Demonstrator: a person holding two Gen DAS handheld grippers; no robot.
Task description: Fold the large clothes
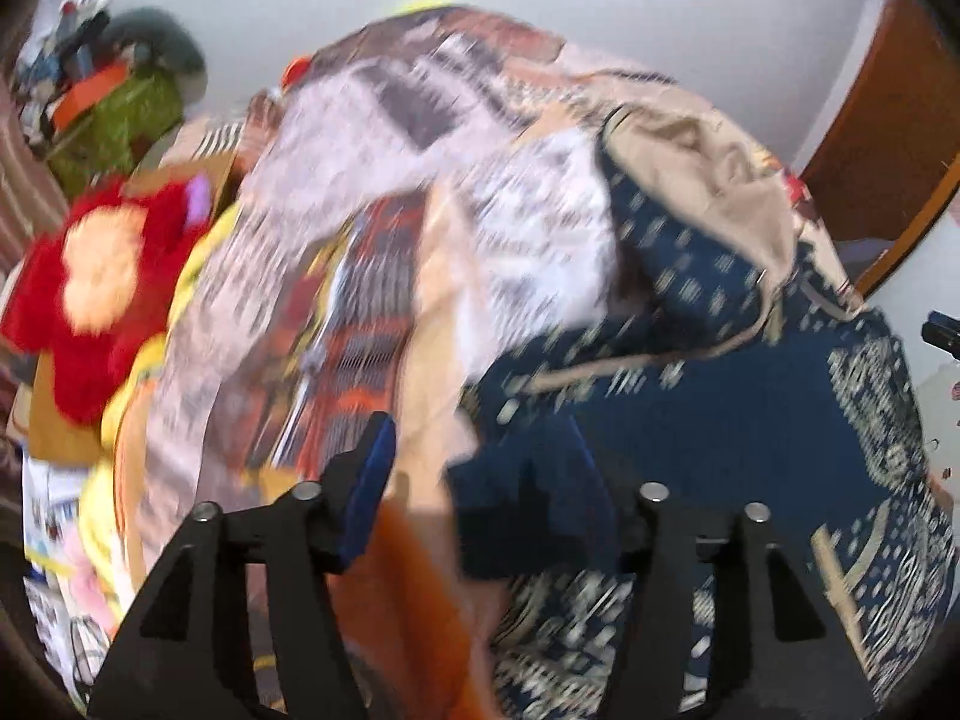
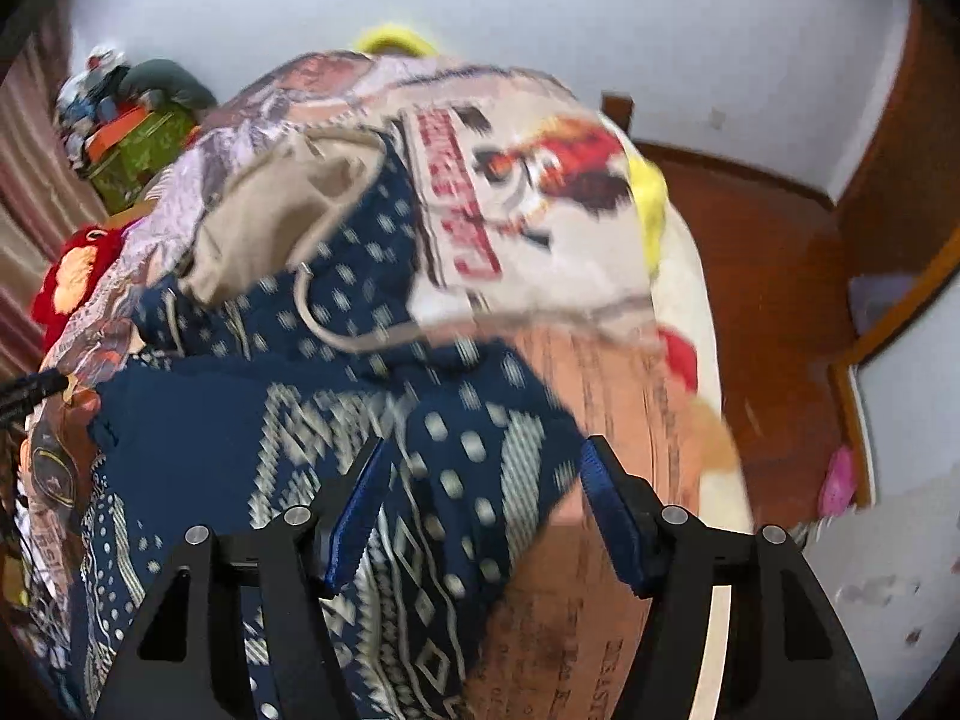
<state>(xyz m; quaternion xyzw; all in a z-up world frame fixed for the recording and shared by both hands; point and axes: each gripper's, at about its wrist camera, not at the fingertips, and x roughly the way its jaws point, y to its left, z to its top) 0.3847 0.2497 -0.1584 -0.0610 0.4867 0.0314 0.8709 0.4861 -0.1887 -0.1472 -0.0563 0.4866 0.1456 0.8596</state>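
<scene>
The navy patterned garment [image 2: 336,420] lies rumpled over a bed heaped with printed blankets, its cream diamond and dot motifs running across the cloth and a beige lining [image 2: 282,210] showing at the hood with a drawstring looping below it. Both views are blurred.

In the right wrist view the right tool [image 2: 483,510] stands wide apart, its blue-padded fingers [image 2: 354,516] straddling a fold of the garment; the cloth passes between them and brushes the left pad, but nothing is pinched.

In the left wrist view the same garment [image 1: 720,420] fills the right half. The left tool [image 1: 474,480] is also spread; its left pad [image 1: 366,486] is plain to see, while a dark blue flap of the garment covers the right finger, so whether that side touches cloth cannot be told.

Under the garment lie a cream blanket with a red and black print [image 2: 528,192] and a pale patterned sheet [image 1: 372,138]. At the far left sit a red plush toy [image 1: 108,276] and a green bag [image 1: 126,120]; a wooden floor [image 2: 774,276] shows at the right.
</scene>
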